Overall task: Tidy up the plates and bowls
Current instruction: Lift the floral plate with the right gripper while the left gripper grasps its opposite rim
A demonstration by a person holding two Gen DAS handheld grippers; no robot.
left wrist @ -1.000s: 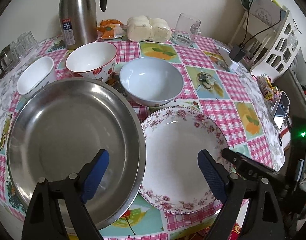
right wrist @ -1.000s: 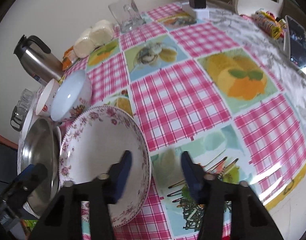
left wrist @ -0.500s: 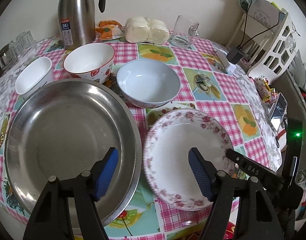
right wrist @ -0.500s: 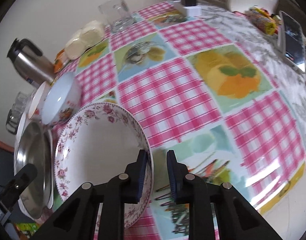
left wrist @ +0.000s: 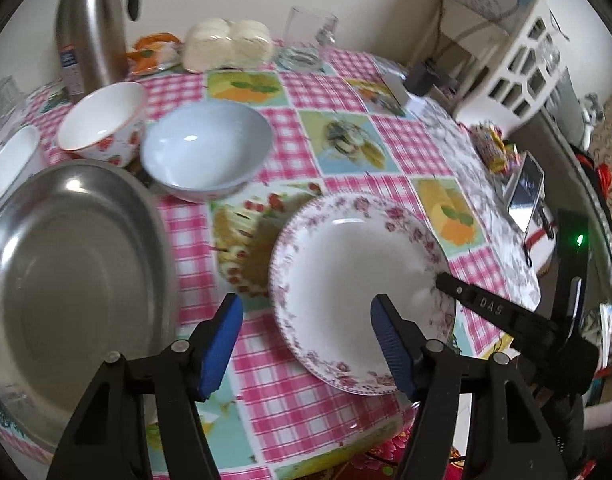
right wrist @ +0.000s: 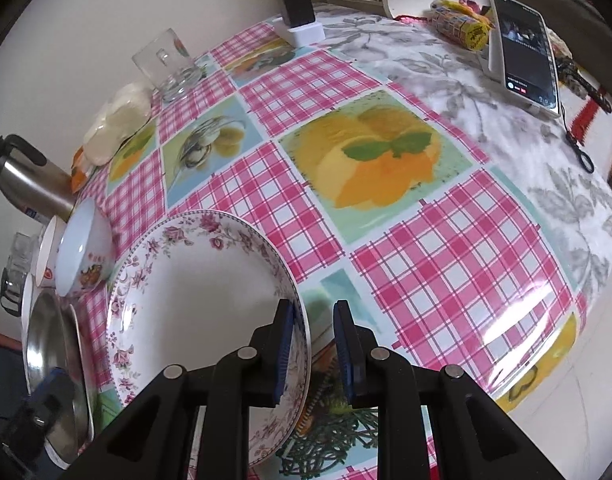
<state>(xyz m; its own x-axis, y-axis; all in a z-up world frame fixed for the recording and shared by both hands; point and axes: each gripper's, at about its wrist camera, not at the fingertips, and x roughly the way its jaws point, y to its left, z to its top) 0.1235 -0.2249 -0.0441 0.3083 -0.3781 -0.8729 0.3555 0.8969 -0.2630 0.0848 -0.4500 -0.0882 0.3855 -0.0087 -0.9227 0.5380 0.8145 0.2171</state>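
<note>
The floral plate [left wrist: 345, 276] is tilted, its right rim raised off the checked tablecloth. My right gripper [right wrist: 315, 344] is shut on that rim [right wrist: 304, 332]; in the left wrist view its black finger [left wrist: 445, 282] reaches in from the right. My left gripper [left wrist: 306, 344] hovers over the plate's near left edge, its jaws closing. One blue pad is above the plate, the other above the cloth, and neither presses on it. A big steel plate [left wrist: 66, 260] lies to the left. Behind stand a pale blue bowl [left wrist: 206, 148], a red-patterned white bowl [left wrist: 102, 124] and a small white bowl [left wrist: 8, 160].
At the back stand a steel thermos [left wrist: 92, 20], a bag of buns [left wrist: 226, 44] and a glass mug [left wrist: 309, 36]. A charger [right wrist: 296, 12], a snack roll [right wrist: 457, 24] and a phone [right wrist: 525, 52] lie to the right. A white rack [left wrist: 517, 60] stands beyond the table's edge.
My right gripper closed on the floral plate's rim, tilted it up and drew it right, away from the steel plate. My left gripper narrowed its jaws and moved right.
</note>
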